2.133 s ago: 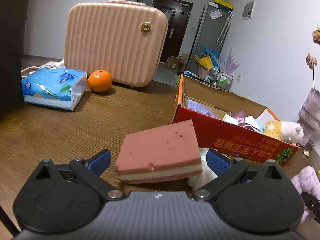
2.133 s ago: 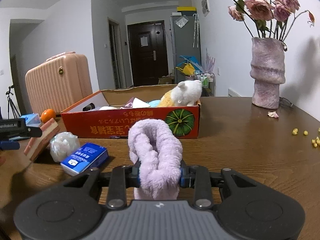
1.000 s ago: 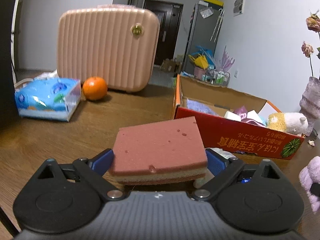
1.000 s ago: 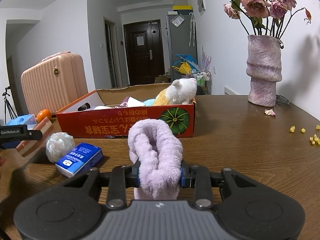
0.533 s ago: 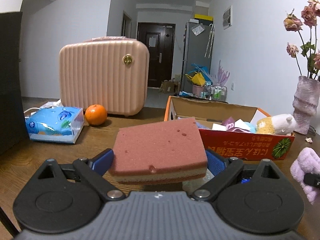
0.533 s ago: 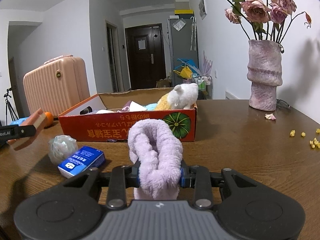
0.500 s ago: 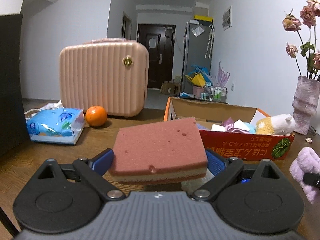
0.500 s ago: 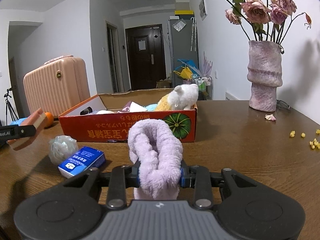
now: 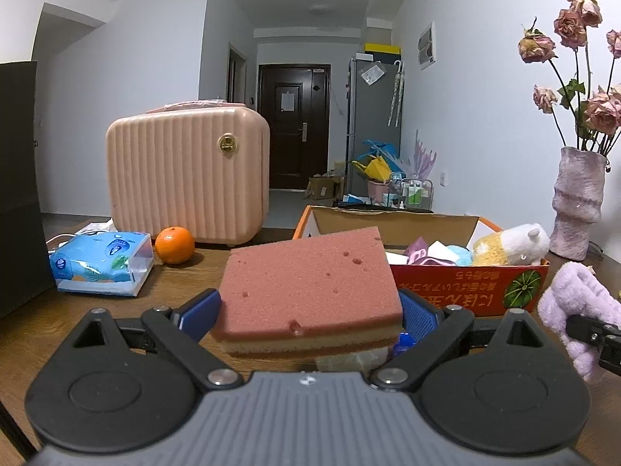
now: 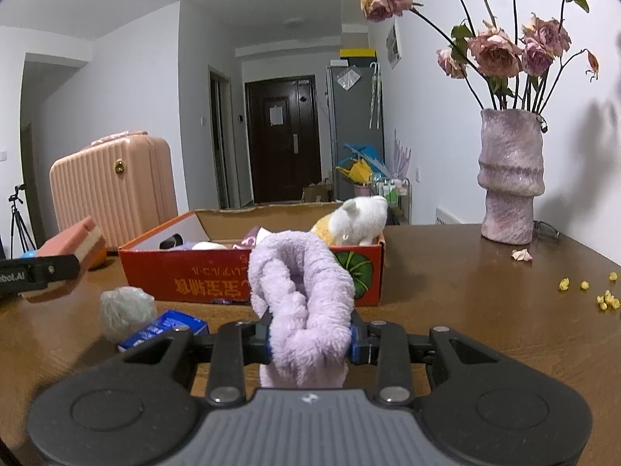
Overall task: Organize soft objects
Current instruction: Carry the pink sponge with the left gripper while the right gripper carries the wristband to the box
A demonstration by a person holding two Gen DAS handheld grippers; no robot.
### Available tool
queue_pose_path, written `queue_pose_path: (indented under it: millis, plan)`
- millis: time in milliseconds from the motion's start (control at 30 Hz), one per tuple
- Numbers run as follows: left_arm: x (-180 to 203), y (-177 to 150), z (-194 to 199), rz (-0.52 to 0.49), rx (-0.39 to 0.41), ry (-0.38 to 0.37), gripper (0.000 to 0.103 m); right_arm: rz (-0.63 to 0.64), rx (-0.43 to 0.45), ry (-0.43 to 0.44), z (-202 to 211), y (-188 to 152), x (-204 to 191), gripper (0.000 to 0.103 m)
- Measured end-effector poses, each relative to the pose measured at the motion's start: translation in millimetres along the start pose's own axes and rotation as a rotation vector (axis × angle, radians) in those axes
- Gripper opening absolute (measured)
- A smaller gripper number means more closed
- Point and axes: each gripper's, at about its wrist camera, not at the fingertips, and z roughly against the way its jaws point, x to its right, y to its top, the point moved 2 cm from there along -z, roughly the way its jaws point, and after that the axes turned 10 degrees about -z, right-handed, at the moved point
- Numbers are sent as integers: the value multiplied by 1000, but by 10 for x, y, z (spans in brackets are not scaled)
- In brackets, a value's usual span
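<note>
My left gripper [image 9: 308, 310] is shut on a pink sponge [image 9: 310, 287] with a cream middle layer, held flat above the wooden table. In the right wrist view that sponge [image 10: 71, 250] hangs at the far left. My right gripper [image 10: 308, 339] is shut on a fluffy lilac cloth [image 10: 302, 295], which also shows at the right edge of the left wrist view as the lilac cloth [image 9: 578, 306]. Beyond both stands an open red cardboard box [image 10: 217, 277] holding a white and yellow plush toy [image 10: 359, 219] and other soft items. The box [image 9: 465, 287] lies right of the sponge.
A white mesh puff [image 10: 124, 308] and a blue tissue pack [image 10: 163, 330] lie in front of the box. A pink suitcase [image 9: 190, 173], an orange [image 9: 174, 244] and a blue tissue box [image 9: 103, 264] stand at the left. A vase of dried roses [image 10: 508, 178] and scattered yellow bits [image 10: 597, 291] are at the right.
My left gripper closed on the sponge, lifted it off the table and carried it up and level. The right gripper kept its hold on the lilac cloth and barely moved.
</note>
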Motion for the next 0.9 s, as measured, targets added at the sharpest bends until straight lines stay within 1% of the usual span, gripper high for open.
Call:
queue_pose_path:
  millis: [200,533,733,900]
  plan:
    - [98,54,-15,1,11,0,97,3,62,22,18,34,-83,32]
    - [257,168,-129,0,34,6,97,14,92,15,-179,94,-224,32]
    - [277,246,-238,23,42,8,97,14,108,15,-298,138,-263,32]
    - [281,320,-339,42,47,12,97,-1,121,33,-384,185,-290,32]
